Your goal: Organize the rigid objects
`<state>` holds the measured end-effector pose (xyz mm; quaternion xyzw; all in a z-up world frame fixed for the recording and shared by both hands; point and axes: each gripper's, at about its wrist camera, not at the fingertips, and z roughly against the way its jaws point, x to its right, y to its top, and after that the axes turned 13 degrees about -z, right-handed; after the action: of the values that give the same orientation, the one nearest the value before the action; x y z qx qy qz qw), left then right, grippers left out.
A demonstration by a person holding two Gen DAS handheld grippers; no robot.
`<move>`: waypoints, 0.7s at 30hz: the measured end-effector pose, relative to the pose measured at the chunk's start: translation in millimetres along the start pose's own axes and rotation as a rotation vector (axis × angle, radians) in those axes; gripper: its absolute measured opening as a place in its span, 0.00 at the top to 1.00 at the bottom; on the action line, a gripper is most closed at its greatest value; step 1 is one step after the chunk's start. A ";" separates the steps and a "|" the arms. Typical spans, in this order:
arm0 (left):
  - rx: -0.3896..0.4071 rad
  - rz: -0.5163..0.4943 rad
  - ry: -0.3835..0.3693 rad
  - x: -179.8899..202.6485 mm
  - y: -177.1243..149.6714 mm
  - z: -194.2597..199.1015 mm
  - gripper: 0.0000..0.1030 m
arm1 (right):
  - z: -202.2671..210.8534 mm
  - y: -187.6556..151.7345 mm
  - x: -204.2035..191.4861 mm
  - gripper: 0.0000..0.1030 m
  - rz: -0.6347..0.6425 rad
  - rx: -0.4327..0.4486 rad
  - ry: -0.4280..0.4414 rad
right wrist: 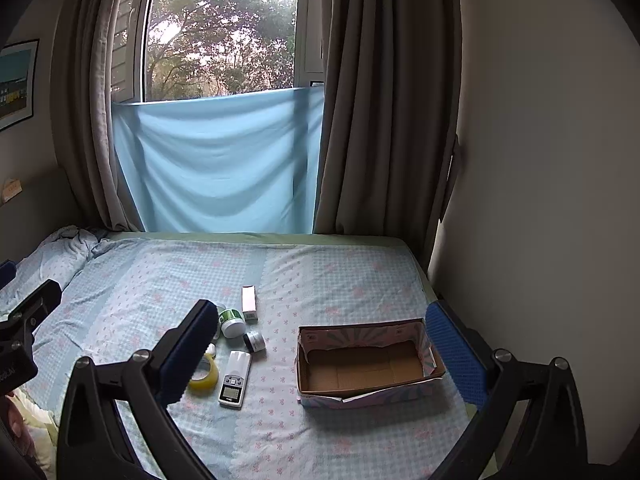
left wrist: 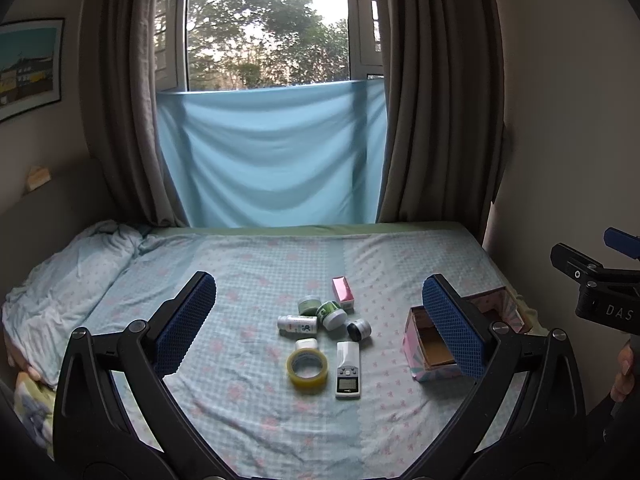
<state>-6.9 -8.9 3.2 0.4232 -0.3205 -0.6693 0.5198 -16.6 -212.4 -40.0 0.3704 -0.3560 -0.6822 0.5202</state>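
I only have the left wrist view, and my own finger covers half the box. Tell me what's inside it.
Observer: In the right wrist view the box is empty. Only its bare brown cardboard floor shows.
Operator: Report the right gripper's state. I see just its edge.
Observer: The right gripper is open, with its fingers wide apart and nothing between them.
Operator: Describe the box's near wall.
Observer: Its top edge is uneven, and a small pale piece is folded outward near the middle.
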 end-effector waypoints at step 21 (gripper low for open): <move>0.009 0.000 0.005 0.7 -2.2 -4.0 0.01 | -10.6 4.1 7.7 0.00 -0.016 0.006 0.007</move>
<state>-4.4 -8.9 -0.7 0.4271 -0.3224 -0.6669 0.5185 -6.9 -221.7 -42.5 0.3773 -0.3534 -0.6839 0.5149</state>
